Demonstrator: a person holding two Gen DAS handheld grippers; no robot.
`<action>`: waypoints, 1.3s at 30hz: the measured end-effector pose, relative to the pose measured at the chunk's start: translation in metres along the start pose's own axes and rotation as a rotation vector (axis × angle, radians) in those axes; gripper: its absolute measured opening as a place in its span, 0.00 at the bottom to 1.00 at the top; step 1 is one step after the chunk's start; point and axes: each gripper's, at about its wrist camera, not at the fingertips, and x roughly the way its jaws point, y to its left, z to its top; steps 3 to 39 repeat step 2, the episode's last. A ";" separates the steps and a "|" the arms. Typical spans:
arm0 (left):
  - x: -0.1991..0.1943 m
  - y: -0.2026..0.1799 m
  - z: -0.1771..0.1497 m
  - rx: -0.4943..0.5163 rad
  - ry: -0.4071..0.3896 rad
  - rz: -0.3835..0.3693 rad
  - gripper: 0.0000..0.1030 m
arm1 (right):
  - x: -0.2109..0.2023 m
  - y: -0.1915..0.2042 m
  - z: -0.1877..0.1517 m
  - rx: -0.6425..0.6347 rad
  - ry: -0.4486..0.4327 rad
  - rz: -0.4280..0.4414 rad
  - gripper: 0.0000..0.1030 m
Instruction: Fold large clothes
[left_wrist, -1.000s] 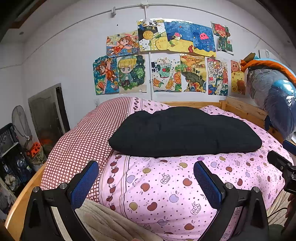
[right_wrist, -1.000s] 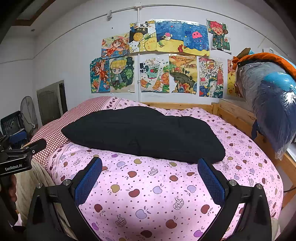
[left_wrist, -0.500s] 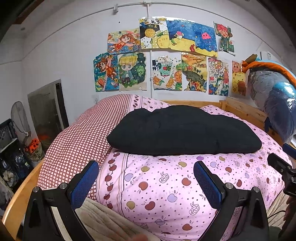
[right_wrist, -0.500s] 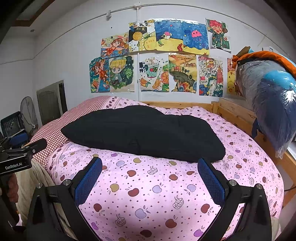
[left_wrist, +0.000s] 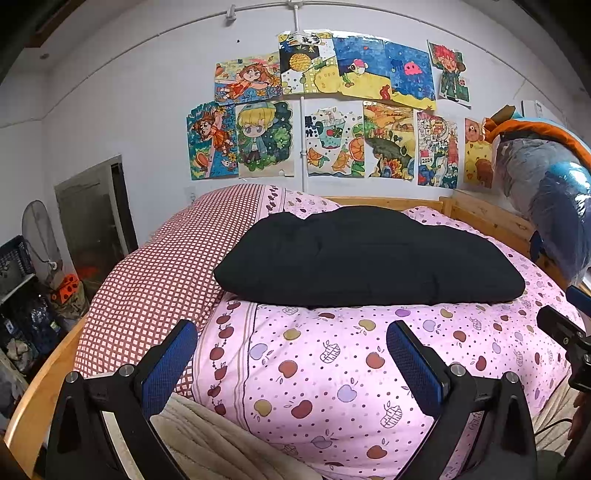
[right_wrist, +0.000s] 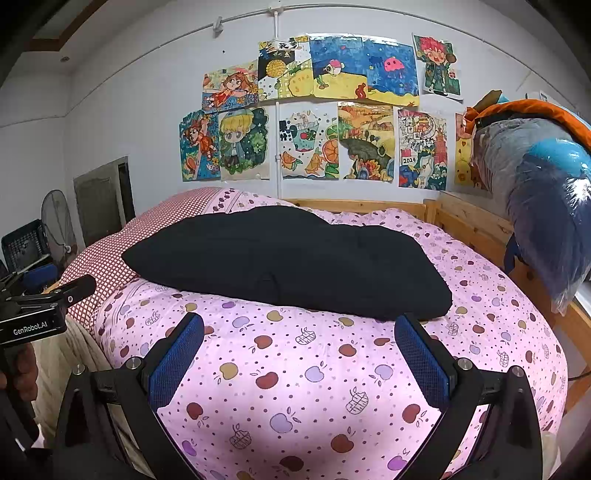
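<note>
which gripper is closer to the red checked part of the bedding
Left. The left gripper hangs just off the red checked bedding, at the bed's left edge. The right gripper sits further right over the pink apple-print quilt.

A stretch of pink apple-print quilt lies bare in front of the folded black padded garment. On the right, a plastic-wrapped blue and orange bundle overhangs the wooden bed rail, narrowing that side.

L claw: black frame, blue ribbed pads, silver screws | R claw: same | "GenRobot.AI" label
</note>
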 end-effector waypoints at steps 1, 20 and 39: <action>0.000 0.000 0.000 0.001 0.001 0.001 1.00 | 0.000 0.000 0.000 0.000 0.000 0.000 0.98; 0.000 -0.001 0.000 0.001 0.001 0.002 1.00 | 0.000 0.000 0.000 0.000 0.000 0.000 0.98; 0.000 -0.001 0.000 0.001 0.001 0.002 1.00 | 0.000 0.000 0.000 0.000 0.000 0.000 0.98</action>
